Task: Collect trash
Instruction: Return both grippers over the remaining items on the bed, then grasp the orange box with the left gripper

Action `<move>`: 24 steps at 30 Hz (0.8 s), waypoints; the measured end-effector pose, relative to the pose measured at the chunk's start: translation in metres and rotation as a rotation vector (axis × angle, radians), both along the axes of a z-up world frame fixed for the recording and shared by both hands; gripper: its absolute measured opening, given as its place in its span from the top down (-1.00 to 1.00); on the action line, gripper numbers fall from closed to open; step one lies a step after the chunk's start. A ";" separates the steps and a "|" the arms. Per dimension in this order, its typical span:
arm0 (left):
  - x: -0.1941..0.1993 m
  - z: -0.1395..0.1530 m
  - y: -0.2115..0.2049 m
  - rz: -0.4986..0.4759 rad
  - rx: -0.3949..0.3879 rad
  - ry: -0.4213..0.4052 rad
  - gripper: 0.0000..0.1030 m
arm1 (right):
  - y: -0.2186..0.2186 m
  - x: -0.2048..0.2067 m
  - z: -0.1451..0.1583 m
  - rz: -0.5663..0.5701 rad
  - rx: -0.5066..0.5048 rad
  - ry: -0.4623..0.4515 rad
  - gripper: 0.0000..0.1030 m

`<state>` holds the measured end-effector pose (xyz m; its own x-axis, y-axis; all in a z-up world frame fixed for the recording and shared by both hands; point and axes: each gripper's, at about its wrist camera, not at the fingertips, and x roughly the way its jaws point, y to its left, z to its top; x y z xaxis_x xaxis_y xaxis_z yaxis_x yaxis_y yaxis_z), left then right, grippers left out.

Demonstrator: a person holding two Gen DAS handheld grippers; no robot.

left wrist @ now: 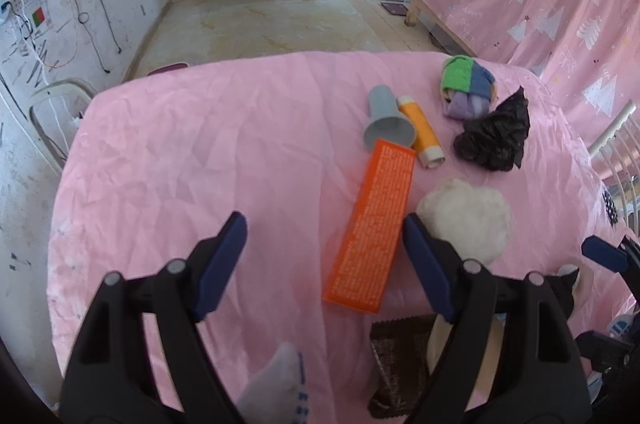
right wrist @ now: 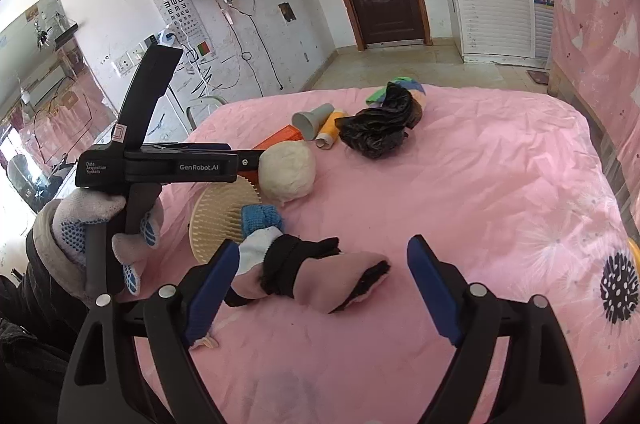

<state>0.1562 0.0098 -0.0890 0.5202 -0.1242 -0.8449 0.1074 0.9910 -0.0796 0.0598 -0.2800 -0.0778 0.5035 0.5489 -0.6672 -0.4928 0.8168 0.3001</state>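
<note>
My left gripper [left wrist: 324, 260]: jaws wide, empty, straddling the orange box [left wrist: 370, 228].
My right gripper [right wrist: 324, 288]: jaws wide, empty, well short of that box, over a black-and-pink glove [right wrist: 320, 276].

Left tongs [left wrist: 324, 248] open above pink bed [left wrist: 180, 159]
Orange box [left wrist: 372, 224] between tips; grey funnel [left wrist: 386, 119], orange tube [left wrist: 422, 131], black bag [left wrist: 494, 135], white wad [left wrist: 468, 216] beyond.

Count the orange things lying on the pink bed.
2: an orange box lying in front of the left gripper, and an orange tube beside the grey funnel further back. Others may be hidden.
</note>
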 end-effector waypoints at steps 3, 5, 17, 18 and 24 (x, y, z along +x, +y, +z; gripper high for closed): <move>0.002 -0.003 0.003 -0.013 -0.034 0.013 -0.48 | 0.004 -0.003 0.001 0.013 -0.003 -0.001 -0.48; 0.002 -0.006 0.008 -0.009 -0.042 0.018 -0.37 | 0.006 -0.005 0.000 0.020 -0.010 0.001 -0.48; -0.007 -0.005 -0.004 -0.029 0.072 -0.039 0.57 | 0.018 -0.002 -0.006 0.029 -0.068 0.012 -0.49; -0.006 -0.005 -0.003 -0.021 0.069 -0.042 0.57 | 0.018 0.000 -0.007 0.028 -0.071 0.015 -0.49; -0.005 0.000 0.007 0.027 0.019 -0.057 0.57 | 0.021 0.005 -0.013 0.036 -0.082 0.027 -0.47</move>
<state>0.1511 0.0173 -0.0890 0.5703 -0.0936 -0.8161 0.0846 0.9949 -0.0550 0.0647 -0.2591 -0.0912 0.4661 0.5090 -0.7236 -0.5147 0.8213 0.2462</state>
